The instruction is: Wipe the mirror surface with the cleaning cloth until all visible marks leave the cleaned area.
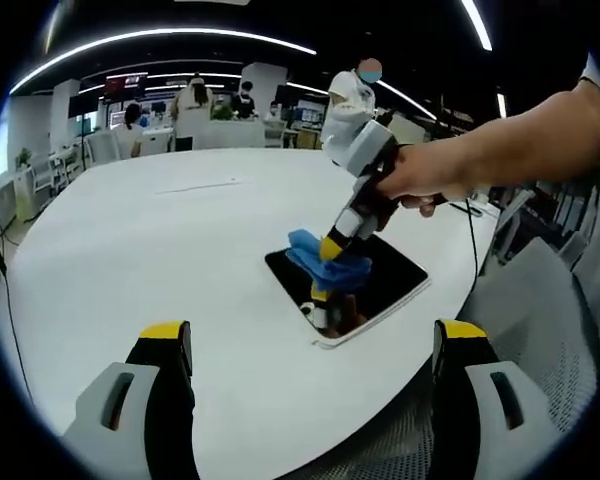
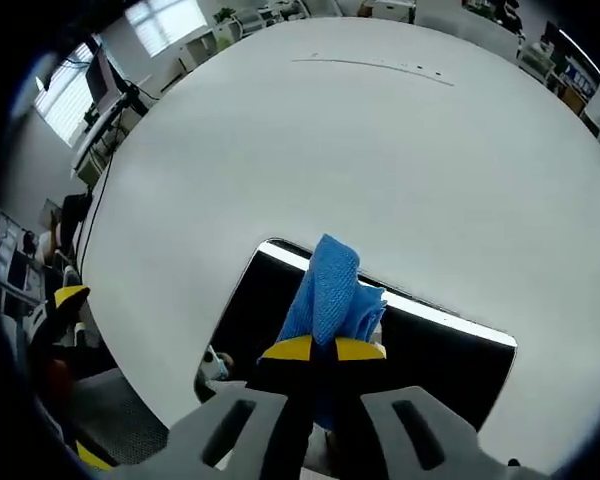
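Counter first: a broad, round-edged white counter [image 1: 130, 260] carries everything, in an open office where people stand far behind. Near its front edge lies the flat rectangular mirror with a dark reflective face and thin white frame [image 1: 400, 275], well apart from anything else on the surface. In the right gripper view the mirror [image 2: 450, 365] spreads under the camera, dark and glossy, its pale edge bright along the far side.

On the glass sits the blue microfibre cleaning cloth [image 2: 330, 290], bunched into a folded wad rather than laid flat. The right tool [image 2: 325, 348] has its yellow-tipped jaws pressed together on that cloth, pinching it from above; in the left gripper view a hand [image 1: 435, 175] steers the same tool [image 1: 330, 248] down at a slant so the cloth [image 1: 325, 262] meets the mirror near its middle. The left tool [image 1: 310, 340] hovers over the counter's near edge with its jaws spread wide, gripping nothing — well apart from the mirror.

The step in hand looks like the wiping stroke itself. To do it well, I would keep the cloth pressed flat against the glass, sweep in overlapping passes out to each corner, and keep the metal tips off the surface. Whether marks remain is hard to judge — the dark glass mostly shows reflections, including the tool's own.
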Demonstrator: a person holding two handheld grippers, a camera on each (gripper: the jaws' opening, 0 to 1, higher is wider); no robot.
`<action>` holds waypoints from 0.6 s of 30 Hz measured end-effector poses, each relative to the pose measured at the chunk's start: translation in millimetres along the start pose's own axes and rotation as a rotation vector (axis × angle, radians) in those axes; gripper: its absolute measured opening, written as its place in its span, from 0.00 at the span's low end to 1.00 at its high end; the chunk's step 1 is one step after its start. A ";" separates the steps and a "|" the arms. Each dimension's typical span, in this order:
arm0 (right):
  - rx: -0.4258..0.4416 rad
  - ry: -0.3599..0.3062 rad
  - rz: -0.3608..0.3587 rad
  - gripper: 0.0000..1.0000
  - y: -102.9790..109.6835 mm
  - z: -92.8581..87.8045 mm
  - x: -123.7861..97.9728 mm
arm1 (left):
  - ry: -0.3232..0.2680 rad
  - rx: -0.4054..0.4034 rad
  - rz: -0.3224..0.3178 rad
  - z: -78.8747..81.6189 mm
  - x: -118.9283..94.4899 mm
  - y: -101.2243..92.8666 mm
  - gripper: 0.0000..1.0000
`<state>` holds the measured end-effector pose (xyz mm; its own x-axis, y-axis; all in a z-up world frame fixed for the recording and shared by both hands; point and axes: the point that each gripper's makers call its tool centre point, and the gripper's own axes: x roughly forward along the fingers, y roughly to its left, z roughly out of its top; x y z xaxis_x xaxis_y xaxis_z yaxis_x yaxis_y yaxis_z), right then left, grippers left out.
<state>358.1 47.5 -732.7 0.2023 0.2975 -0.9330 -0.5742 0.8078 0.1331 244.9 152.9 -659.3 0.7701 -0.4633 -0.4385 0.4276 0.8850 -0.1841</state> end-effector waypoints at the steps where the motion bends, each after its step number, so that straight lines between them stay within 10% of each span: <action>1: 0.004 0.001 0.003 0.00 0.1 -1.0 1.4 | 0.000 -0.004 -0.001 -0.1 0.3 0.3 0.99; 18: 0.082 0.017 0.043 0.00 17.9 -29.1 -9.4 | 0.007 0.023 0.000 -2.9 -0.8 0.3 0.99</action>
<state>322.9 44.3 -731.3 0.1653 0.3250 -0.9311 -0.5154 0.8334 0.1994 243.0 153.7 -661.6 0.7669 -0.4630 -0.4443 0.4385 0.8836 -0.1639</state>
